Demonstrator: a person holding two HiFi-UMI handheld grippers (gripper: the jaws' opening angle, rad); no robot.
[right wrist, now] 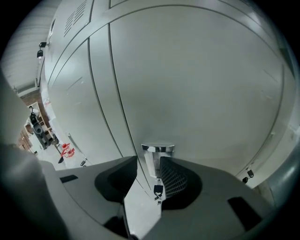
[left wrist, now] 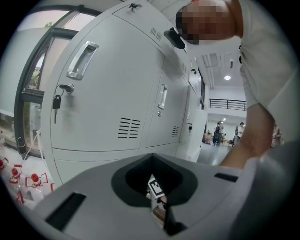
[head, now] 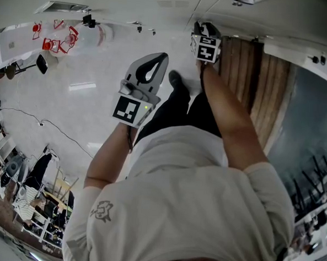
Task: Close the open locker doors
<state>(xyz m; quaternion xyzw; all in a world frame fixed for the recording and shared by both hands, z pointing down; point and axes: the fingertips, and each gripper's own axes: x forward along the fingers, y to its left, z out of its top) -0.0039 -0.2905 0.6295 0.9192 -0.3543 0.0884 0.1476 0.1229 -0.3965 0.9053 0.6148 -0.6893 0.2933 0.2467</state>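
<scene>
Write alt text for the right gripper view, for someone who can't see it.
The gripper holds its jaws apart around a chrome handle on a grey locker door, with a key hanging just below the handle. More lockers run off to the left.

The right gripper point(right wrist: 149, 163) points at a grey locker door point(right wrist: 197, 84). Its jaws stand apart with the door's chrome handle point(right wrist: 157, 149) between their tips, a sliver of door showing beside the left jaw. A small key point(right wrist: 158, 190) hangs below the handle. Neighbouring locker doors point(right wrist: 70, 103) recede leftward.
</scene>
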